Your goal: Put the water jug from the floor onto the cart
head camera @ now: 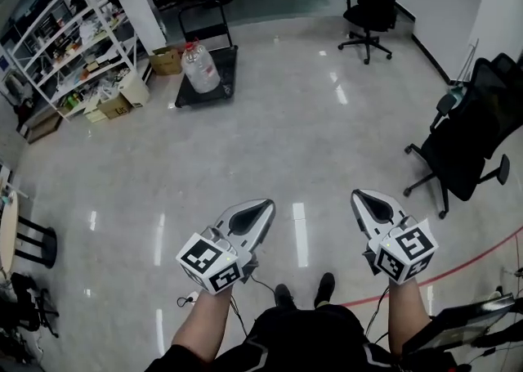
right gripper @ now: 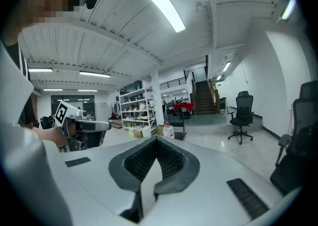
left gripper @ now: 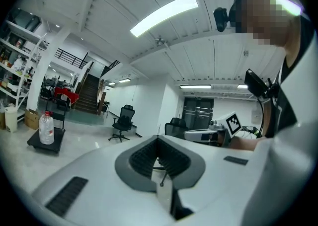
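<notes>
Shows, from the head view, the jug (head camera: 200, 66) upright on the cart (head camera: 229, 76), toward the deck's left edge, red cap up. Shows there too the left gripper (head camera: 263, 207) and right gripper (head camera: 360, 197) side by side, well apart, over bare floor (head camera: 310, 141). Gives, from the left gripper view, closed jaws with nothing between, jug small at far left. Gives, from the right gripper view, closed empty jaws again, jug just above their tips. Reveals ceiling lights (left gripper: 164, 14) in the gripper views alone. Leaves the jug's fill and the contents of the boxes (head camera: 166, 60) unreadable.
</notes>
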{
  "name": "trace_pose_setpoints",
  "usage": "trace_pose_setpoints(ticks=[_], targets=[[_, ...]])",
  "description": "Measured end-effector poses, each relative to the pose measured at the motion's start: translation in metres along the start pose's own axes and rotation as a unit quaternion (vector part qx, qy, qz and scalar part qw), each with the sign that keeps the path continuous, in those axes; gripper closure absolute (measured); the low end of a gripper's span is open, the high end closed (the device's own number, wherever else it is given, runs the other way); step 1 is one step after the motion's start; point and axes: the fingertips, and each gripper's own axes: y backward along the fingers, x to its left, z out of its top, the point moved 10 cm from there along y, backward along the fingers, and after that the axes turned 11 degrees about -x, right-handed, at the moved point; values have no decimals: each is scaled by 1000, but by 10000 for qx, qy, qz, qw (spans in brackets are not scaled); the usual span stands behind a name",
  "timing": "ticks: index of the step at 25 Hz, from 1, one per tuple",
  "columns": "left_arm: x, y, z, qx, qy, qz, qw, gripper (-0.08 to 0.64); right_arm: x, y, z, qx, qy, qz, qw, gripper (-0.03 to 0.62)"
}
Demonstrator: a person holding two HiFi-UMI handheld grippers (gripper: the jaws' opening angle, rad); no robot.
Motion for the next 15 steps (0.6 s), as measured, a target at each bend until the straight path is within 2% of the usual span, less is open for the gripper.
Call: trace_pose_setpoints(ticks=[4, 7, 11, 15], targets=[[-1, 2, -6, -45, 47, -114, 9999, 558, 8, 9, -2, 34, 50, -148, 9999, 589], [-9, -2, 1, -74, -60, -150, 9998, 558, 8, 14, 4, -23, 11, -195, 9998, 589], [-17, 2, 23, -245, -261, 54, 9993, 558, 9, 14, 23, -155, 101, -173, 9997, 589], [-26, 1, 33, -351, -503, 98, 9981, 558, 8, 14, 34, -323, 158, -77, 9993, 589]])
